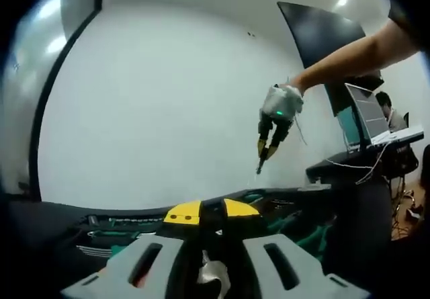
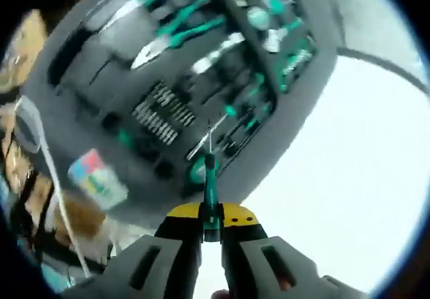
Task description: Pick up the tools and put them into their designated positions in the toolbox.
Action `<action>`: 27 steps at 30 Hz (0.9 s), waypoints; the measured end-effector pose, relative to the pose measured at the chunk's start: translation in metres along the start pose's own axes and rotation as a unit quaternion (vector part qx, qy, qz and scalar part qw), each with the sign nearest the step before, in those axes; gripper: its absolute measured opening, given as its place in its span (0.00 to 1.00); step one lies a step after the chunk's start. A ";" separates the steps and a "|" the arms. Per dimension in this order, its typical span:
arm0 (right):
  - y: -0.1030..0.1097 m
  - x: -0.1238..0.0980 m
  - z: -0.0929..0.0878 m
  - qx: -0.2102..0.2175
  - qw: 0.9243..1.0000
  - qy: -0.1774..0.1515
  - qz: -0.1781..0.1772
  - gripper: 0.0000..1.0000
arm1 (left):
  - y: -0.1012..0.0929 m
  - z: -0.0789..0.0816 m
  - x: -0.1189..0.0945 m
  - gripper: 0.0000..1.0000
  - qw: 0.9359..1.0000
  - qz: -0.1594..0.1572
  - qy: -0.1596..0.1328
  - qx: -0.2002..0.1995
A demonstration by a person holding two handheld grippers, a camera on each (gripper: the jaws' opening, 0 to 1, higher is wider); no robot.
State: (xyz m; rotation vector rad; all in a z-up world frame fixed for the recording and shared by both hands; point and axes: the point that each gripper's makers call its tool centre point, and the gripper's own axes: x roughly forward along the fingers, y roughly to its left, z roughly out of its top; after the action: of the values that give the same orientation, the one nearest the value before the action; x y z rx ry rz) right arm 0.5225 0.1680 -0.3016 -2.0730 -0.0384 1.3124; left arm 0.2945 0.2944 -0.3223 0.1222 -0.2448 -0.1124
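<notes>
A small green-handled screwdriver [image 2: 209, 178] is pinched between the jaws of the right gripper [image 2: 211, 235] at the bottom centre of the right gripper view, its thin shaft pointing up the frame toward the open toolbox [image 2: 87, 77], which fills the upper left with rows of green-handled tools [image 2: 185, 27] and a rack of small bits [image 2: 161, 114]. In the left gripper view, that same gripper [image 1: 267, 152] hangs at right of centre above the toolbox [image 1: 282, 211], a thin tool sticking down from its tips and a person's arm [image 1: 356, 54] reaching in from the upper right. The left gripper [image 1: 213, 262] sits at the bottom of its view with jaws spread and nothing visibly gripped between them. A laptop [image 1: 369, 114] stands on a desk at the right edge. Done well, the next move would line the shaft up with the matching empty slot before lowering; which slot that is cannot be told through the blur. Release should wait until the handle is seated.
</notes>
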 end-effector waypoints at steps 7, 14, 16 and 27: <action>-0.027 0.055 0.012 0.071 0.997 -0.016 -0.028 0.07 | 0.005 0.001 -0.001 0.12 1.000 0.003 -0.004 -0.007; -0.039 0.086 0.022 0.132 0.990 -0.021 -0.050 0.07 | 0.003 0.001 -0.001 0.12 1.000 0.003 -0.001 -0.002; -0.040 0.094 0.027 0.160 0.985 -0.037 -0.057 0.07 | 0.002 0.002 -0.001 0.12 1.000 0.003 -0.002 -0.003; -0.034 0.126 0.042 0.200 0.977 -0.054 -0.058 0.07 | 0.002 0.002 -0.001 0.12 1.000 0.002 -0.001 -0.003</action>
State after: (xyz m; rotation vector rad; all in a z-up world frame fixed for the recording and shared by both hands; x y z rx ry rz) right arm 0.5612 0.2617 -0.3934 -1.6365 0.0531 1.2438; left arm 0.2929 0.2960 -0.3206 0.1151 -0.2472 -0.1085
